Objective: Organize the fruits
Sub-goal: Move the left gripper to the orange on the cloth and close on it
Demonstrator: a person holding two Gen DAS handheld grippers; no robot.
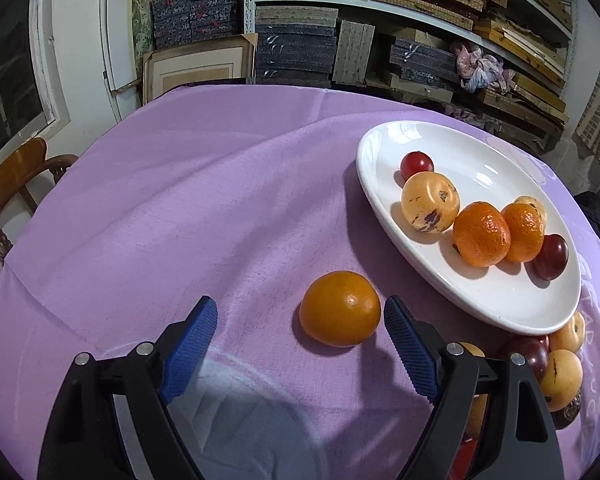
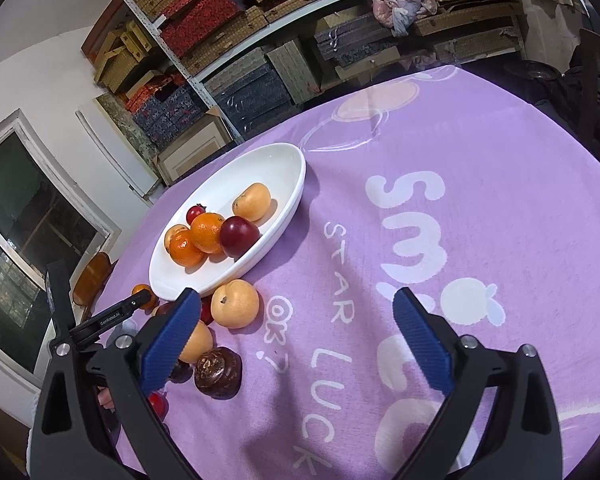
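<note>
A white oval plate [image 1: 512, 300] [image 2: 284, 160] on the purple cloth holds two tangerines [image 1: 482, 234], yellow fruits [image 1: 430, 202] and dark red plums [image 1: 551, 257]. A loose orange [image 1: 340, 308] lies on the cloth just ahead of my left gripper [image 1: 300, 312], which is open; the orange sits near its right finger, untouched. More loose fruit [image 1: 560, 380] lies below the plate. My right gripper [image 2: 296, 308] is open and empty above the cloth; a yellow fruit [image 2: 235, 304] and a dark brown fruit [image 2: 218, 372] lie by its left finger.
The purple cloth [image 1: 180, 220] with white lettering [image 2: 412, 216] covers a round table. A wooden chair [image 1: 12, 176] stands at the left edge. Shelves of stacked boxes [image 1: 340, 20] fill the back wall. The left gripper [image 2: 112, 316] shows in the right wrist view.
</note>
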